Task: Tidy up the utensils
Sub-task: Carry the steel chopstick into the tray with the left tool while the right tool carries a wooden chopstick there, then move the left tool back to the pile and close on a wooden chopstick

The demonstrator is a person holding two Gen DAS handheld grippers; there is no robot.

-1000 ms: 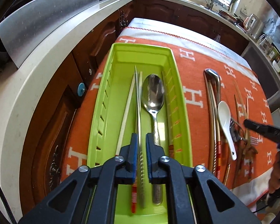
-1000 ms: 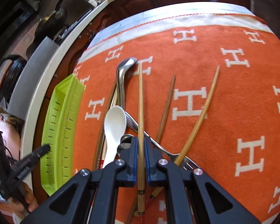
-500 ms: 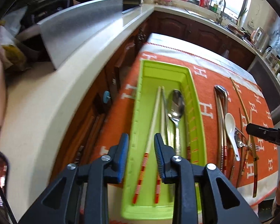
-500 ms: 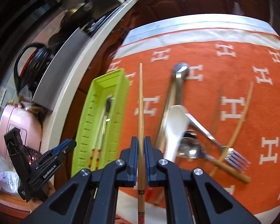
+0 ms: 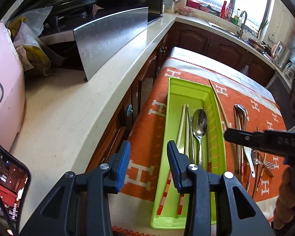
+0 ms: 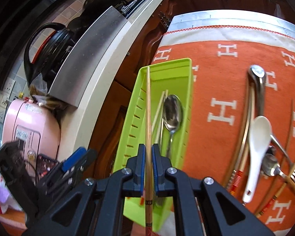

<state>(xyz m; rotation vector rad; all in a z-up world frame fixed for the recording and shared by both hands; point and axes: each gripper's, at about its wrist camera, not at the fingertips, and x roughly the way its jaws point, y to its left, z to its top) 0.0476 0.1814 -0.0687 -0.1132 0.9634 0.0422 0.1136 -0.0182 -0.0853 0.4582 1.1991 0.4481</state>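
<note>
Bamboo chopstick sits clamped in your right gripper, hanging over the green tray by its left wall. You are mid-delivery; next, I judge, lower it flat beside the tray's contents and let go. Your left gripper is opening with nothing between its jaws, off the tray's near left corner. Inside the tray I count 1 metal spoon and 2 pale chopsticks, perhaps more. On the orange cloth wait 1 white spoon, 1 fork, 1 ladle and several chopsticks.

table | orange cloth | green tray, loose utensils
</note>
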